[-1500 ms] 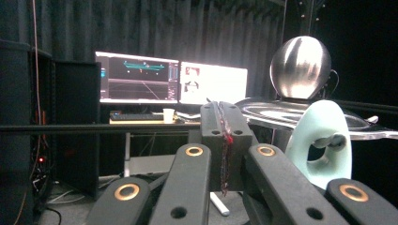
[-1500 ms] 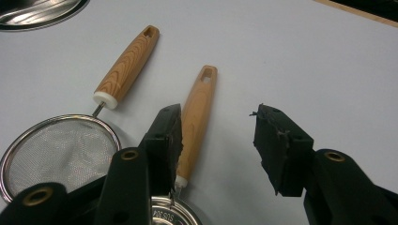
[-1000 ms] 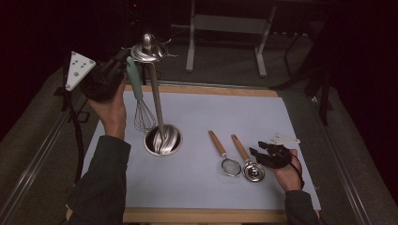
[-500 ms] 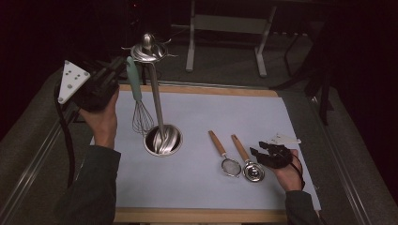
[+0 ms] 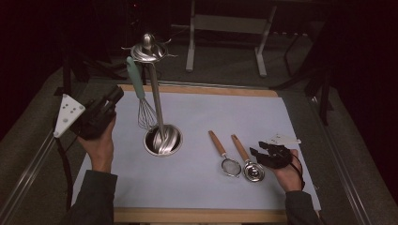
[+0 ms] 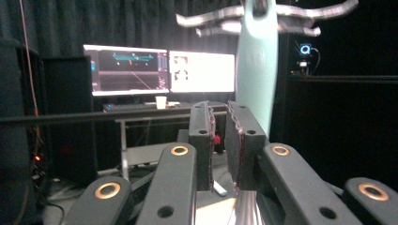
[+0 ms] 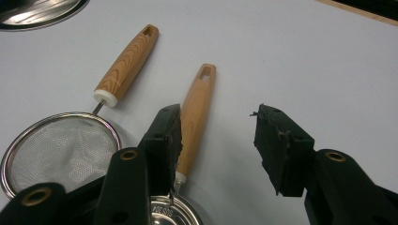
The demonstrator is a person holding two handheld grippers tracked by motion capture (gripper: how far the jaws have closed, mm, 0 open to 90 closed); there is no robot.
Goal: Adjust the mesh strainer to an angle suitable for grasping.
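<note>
A: Where is the whisk (image 5: pixel 141 93)?

B: Hanging on the utensil stand (image 5: pixel 157 101) near the desk's far left corner. The left gripper (image 5: pixel 110 101), just opening, holds nothing.

A: Next step?

B: Probably the measuring cup (image 5: pixel 251 166). The right gripper (image 7: pixel 218 136), spread wide, must straddle its wooden handle.
</note>
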